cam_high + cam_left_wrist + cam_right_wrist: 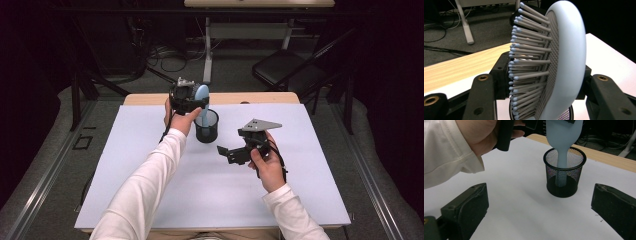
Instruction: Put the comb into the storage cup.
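A light blue hairbrush (202, 93) stands upright with its handle down inside a black mesh cup (206, 126) at the far middle of the white table cover. My left gripper (192, 100) is shut on the brush head (567, 62), whose bristles (529, 57) face left in the left gripper view. In the right gripper view the handle (561, 157) reaches deep into the cup (564, 178); whether it touches the bottom I cannot tell. My right gripper (231, 154) hovers open to the right of the cup, and its jaws (539, 207) hold nothing.
A white cover (150, 165) lies over the wooden table, whose bare far edge (150, 98) shows behind the cup. A black chair (290, 70) and a desk leg (207, 50) with cables stand beyond the table. A white-sleeved hand (481, 137) holds the left gripper.
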`<state>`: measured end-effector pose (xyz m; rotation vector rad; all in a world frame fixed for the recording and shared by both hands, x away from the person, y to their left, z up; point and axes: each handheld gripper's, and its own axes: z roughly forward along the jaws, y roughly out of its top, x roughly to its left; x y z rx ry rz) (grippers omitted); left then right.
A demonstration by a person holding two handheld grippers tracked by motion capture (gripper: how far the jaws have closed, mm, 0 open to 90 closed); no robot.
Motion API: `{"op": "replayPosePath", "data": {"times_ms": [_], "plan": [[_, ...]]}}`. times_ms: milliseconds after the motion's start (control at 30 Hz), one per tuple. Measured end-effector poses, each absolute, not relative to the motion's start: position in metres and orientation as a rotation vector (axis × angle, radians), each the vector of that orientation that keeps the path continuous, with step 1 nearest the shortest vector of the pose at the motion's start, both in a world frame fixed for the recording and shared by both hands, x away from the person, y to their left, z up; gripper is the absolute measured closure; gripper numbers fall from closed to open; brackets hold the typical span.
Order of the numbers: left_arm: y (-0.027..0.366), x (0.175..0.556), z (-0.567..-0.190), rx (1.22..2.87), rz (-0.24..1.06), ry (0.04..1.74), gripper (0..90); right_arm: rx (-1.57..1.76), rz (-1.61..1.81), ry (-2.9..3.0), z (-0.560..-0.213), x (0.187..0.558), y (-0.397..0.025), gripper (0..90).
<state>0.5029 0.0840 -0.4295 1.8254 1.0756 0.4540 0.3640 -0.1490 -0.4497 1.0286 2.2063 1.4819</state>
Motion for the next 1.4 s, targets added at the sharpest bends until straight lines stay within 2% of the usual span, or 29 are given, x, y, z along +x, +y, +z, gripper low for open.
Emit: {"op": "replayPosePath", "data": {"times_ms": [567, 1400], "plan": [[0.0837, 0.5027, -0.4302, 1.819, 0.450, 1.076, 46.7, 1.028, 1.482, 2.206, -0.4496, 0.3641, -0.1491, 0.6], [0.0797, 0.5004, -0.4319, 1.803, 0.377, 1.077, 42.1, 1.029, 1.484, 2.206, -0.4496, 0.3643, -0.1493, 0.6]]}}
